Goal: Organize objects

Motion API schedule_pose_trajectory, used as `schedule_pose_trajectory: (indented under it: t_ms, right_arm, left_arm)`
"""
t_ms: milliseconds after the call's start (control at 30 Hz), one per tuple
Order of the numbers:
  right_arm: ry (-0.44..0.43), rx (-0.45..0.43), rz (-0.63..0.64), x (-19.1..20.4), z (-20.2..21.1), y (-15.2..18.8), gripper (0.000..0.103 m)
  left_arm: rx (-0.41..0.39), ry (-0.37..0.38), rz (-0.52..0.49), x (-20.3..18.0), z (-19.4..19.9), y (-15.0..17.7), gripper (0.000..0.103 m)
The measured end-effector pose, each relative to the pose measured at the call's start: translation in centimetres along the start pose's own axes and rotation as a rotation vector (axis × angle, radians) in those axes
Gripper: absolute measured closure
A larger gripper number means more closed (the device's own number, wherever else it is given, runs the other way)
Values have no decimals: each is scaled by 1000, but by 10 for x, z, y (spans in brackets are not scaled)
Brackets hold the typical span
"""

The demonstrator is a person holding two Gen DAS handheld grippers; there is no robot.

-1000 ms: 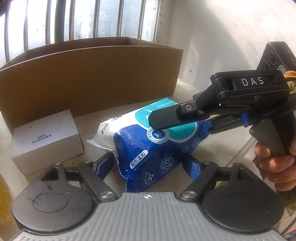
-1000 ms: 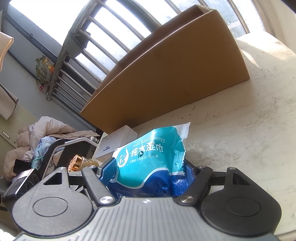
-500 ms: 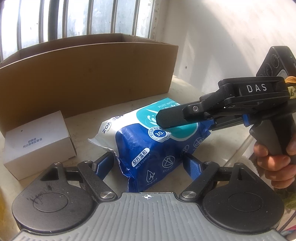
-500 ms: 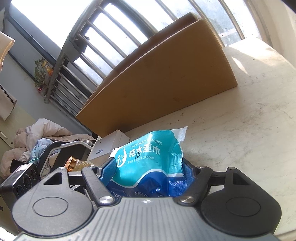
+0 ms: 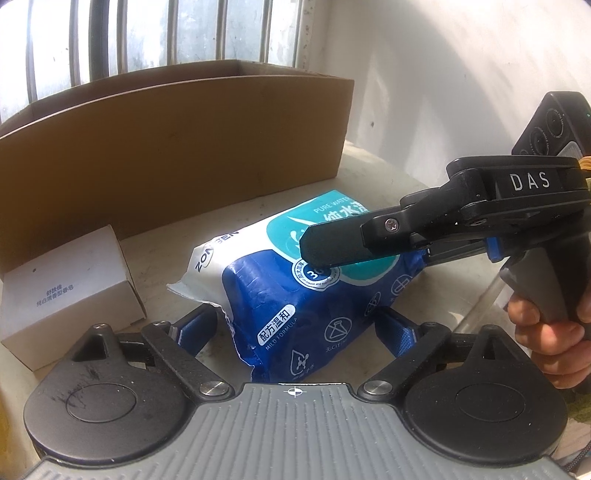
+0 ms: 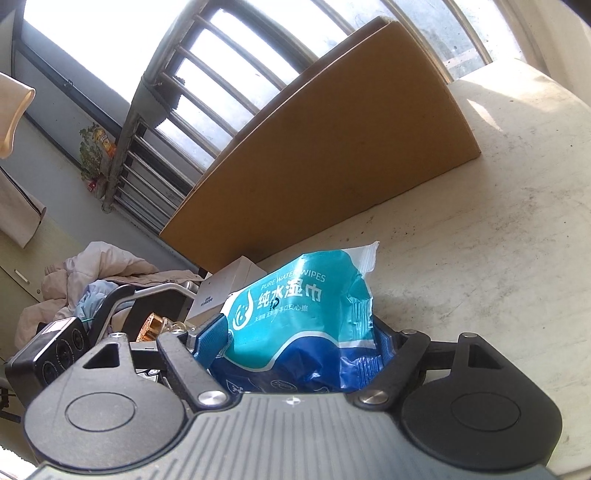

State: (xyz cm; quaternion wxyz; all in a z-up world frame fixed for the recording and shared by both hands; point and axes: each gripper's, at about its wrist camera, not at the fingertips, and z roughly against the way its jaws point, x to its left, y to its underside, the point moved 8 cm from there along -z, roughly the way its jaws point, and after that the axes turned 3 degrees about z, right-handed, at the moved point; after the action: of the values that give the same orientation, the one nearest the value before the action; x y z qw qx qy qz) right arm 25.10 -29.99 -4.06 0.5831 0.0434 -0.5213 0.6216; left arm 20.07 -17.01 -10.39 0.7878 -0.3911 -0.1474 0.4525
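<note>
Both pairs of jaws bracket the same wipes pack (image 5: 314,295), but they stand differently. Those of the right gripper (image 6: 295,343) are clenched on the pack: in the right wrist view its blue pads (image 6: 212,338) press into both sides of the wrapper, which bulges and creases between them. From the left wrist view the same gripper reaches in from the right, its upper finger (image 5: 347,245) lying across the teal top of the pack, with the person's hand (image 5: 550,332) wrapped round the grip at the right edge. The left gripper (image 5: 295,328) is released: its blue pads sit wide to either side of the pack's near end, the left one clear of the wrapper; whether the right one touches it I cannot tell.

The pack lies on the pale table (image 6: 498,258), near the middle, its torn white flap pointing left and its far end towards the box. A long cardboard box (image 5: 166,147) stands beyond it along the barred window (image 5: 184,33), open at the top. A small white carton (image 5: 70,284) sits on the table to the left of the pack, apart from it and just in front of the box.
</note>
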Motion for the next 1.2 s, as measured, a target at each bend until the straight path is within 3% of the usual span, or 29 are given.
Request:
schedule_pose_trajectory:
  t_ms: [700,1200]
  right_arm:
    - [4,17,-33,5,0,2,24]
    - [0,-3,-82,-5,1,0,27]
  left_arm:
    - [25,0,47,1,6,-2,14]
    - [22,3,44,-2,-1,-2,10]
